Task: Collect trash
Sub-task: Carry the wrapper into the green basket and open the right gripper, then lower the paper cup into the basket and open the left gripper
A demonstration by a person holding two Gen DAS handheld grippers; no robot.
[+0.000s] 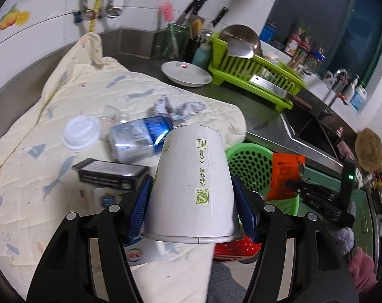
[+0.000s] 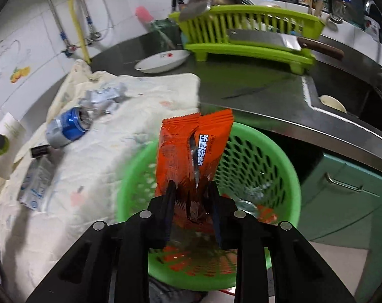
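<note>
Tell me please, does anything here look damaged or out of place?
Yes. The blue can lying on the cloth is crushed and dented. The orange wrapper held by the right gripper above the green basket is torn open. The left gripper grips a paper cup.

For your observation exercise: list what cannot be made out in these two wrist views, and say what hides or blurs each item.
- Left wrist view: the paper cup in the left gripper covers part of the crushed can and much of the green basket.
- Right wrist view: the orange wrapper in the right gripper hides most of the basket's contents.
- Right wrist view: print on the flattened carton is blurred.
</note>
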